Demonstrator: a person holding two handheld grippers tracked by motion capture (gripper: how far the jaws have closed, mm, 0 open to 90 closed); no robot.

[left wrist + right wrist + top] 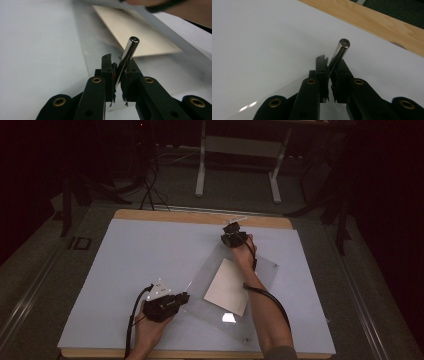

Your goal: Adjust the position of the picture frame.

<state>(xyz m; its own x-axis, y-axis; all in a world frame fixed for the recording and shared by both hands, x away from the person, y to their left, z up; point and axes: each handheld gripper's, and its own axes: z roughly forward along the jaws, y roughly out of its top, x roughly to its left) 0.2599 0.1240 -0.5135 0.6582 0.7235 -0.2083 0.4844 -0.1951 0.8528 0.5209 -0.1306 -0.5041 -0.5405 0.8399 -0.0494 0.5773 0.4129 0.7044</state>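
A clear plastic sheet (260,270) lies slantwise on the white mat (140,265), with a cream paper (227,287) under or on it. My left gripper (185,298) is at the sheet's near-left corner, shut on a short shiny metal pin (128,53) that tilts up to the right from between the jaws. In the left gripper view the gripper (119,63) sits over the sheet (100,40), with the paper (135,27) just beyond. My right gripper (231,229) is at the sheet's far corner. In the right gripper view it (331,62) is shut on a similar metal pin (339,52).
The mat covers a wooden table whose bare edge (374,20) runs along the far side. The right forearm (265,315) crosses the sheet's right part. Cables trail from both grippers. A desk frame (237,150) and dark floor lie beyond the table.
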